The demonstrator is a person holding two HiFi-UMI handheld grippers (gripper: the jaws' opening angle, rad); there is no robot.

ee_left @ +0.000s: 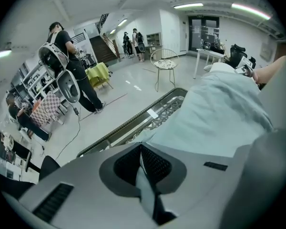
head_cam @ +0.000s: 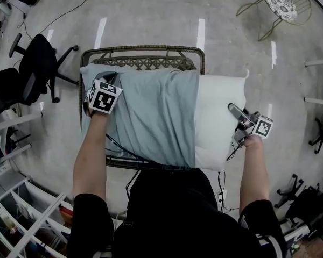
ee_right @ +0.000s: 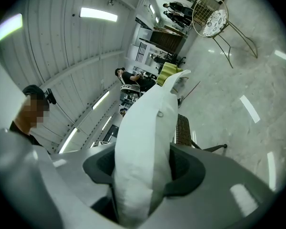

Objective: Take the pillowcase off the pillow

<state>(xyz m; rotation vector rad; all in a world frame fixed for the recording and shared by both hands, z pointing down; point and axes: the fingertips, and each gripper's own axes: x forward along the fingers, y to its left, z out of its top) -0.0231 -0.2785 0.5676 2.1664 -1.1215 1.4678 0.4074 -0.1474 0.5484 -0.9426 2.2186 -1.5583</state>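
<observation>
In the head view, the smooth pale-blue pillowcase (head_cam: 151, 117) covered the 9 o'clock half of the plump white pillow (head_cam: 218, 122) on a lattice-woven seat (head_cam: 145, 63). Only the left gripper view showed the left hand-held gripper (ee_left: 140, 151) pinched tight on a thin pillowcase fold. The right gripper view showed the right hand-held gripper (ee_right: 143, 175) clamping the pillow's puffy end.

Blue pillowcase (head_cam: 156, 117) covering left half of white pillow (head_cam: 218, 117), lying on wicker chair (head_cam: 142, 49)

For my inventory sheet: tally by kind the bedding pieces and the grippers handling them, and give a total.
pillow: 1
pillowcase: 1
grippers: 2, left gripper and right gripper
Total: 4
</observation>
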